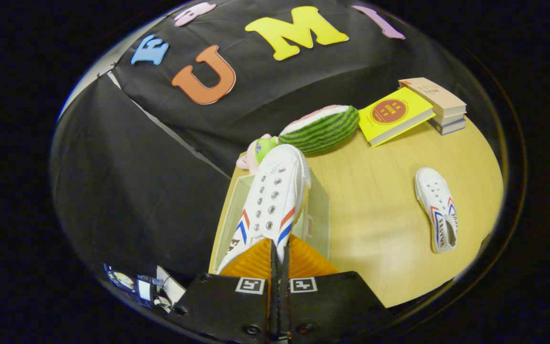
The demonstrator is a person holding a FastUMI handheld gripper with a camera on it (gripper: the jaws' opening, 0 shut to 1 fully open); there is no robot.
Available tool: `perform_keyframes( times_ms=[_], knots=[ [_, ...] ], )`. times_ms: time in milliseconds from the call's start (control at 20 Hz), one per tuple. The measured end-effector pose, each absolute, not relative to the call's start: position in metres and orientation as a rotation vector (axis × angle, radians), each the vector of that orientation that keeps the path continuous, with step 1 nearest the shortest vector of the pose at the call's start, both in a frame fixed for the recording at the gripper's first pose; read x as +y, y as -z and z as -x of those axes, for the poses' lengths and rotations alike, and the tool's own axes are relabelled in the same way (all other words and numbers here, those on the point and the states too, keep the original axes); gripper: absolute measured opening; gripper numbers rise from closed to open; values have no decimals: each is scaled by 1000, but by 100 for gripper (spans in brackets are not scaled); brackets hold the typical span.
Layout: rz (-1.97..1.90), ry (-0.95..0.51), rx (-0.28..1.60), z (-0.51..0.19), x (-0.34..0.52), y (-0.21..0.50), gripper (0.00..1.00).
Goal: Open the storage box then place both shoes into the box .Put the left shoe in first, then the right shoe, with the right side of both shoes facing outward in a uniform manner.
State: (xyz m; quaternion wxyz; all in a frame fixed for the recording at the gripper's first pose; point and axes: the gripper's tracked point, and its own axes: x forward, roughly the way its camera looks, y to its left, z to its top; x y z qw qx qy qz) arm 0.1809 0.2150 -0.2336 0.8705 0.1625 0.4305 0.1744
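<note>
My gripper (279,248) is shut on the heel rim of a white sneaker (272,200) with red and blue stripes. The shoe hangs toe-forward over the open clear storage box (320,210), which stands at the near left corner of the wooden table (375,224). The second white sneaker (438,210) lies flat on the table off to the right, apart from the box, its opening toward me.
A watermelon-slice plush (325,129) and a small pink and green toy (258,150) lie just beyond the box. A yellow book (394,117) leans on a stack of books (439,105) at the far right of the table.
</note>
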Motion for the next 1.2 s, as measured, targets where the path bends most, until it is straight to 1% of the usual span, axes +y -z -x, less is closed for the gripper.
perform_keyframes(
  times_ms=[200, 450, 750, 950, 1050, 1100, 1200],
  knots=[
    [-322, -346, 866, -193, 252, 257, 6],
    [-313, -360, 872, -188, 304, 294, 6],
    [-256, -295, 879, -186, 322, 338, 7],
    [-252, -333, 892, -191, 330, 344, 7],
    [-297, -428, 829, -188, 343, 325, 17],
    [-266, -436, 784, -192, 344, 315, 41],
    [-134, -369, 704, -193, 319, 299, 62]
  ],
)
